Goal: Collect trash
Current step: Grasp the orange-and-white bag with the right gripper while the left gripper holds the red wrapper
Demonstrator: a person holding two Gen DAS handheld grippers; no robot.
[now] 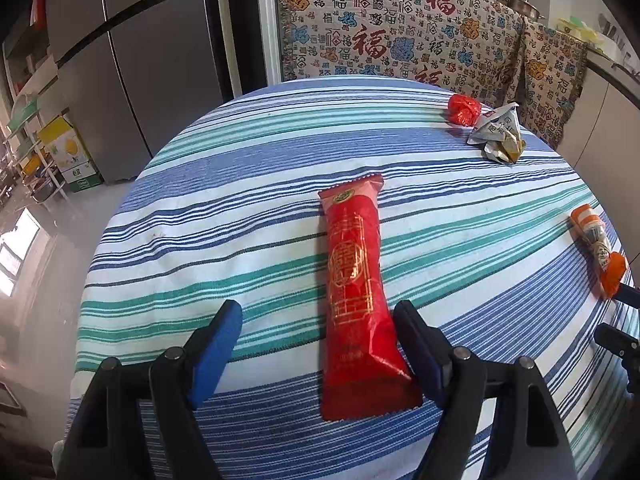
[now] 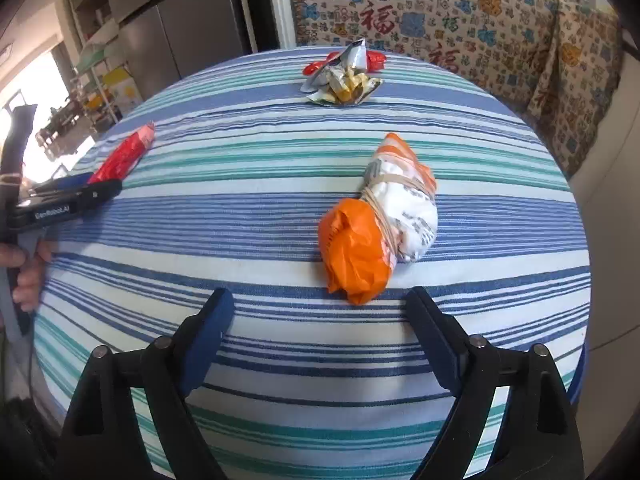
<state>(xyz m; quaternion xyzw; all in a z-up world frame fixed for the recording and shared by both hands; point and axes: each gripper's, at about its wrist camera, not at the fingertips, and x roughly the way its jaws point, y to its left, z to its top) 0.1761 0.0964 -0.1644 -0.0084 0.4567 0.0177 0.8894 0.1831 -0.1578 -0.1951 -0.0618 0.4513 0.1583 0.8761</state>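
- Four pieces of trash are counted on the striped tablecloth [image 1: 248, 208]: one long red wrapper [image 1: 356, 292], one orange-and-white bundle [image 2: 380, 220] bound with rubber bands, one crumpled silver-and-yellow wrapper [image 2: 340, 78], and one crumpled red wrapper [image 1: 463, 109].
- Two grippers are seen, one per hand.
- The left gripper [image 1: 318, 316] is held wide open; nothing is gripped. The long red wrapper lies lengthwise between its blue-padded fingers [image 1: 218, 344], nearer the right finger, whether it is touched cannot be told.
- The right gripper [image 2: 320, 304] is likewise spread wide and holds nothing. The orange-and-white bundle lies just ahead of the fingertips, its orange end nearest, slightly toward the right finger, apart from both pads.
- The silver-and-yellow wrapper and the crumpled red wrapper lie touching each other at the far edge of the table, well apart from both grippers.
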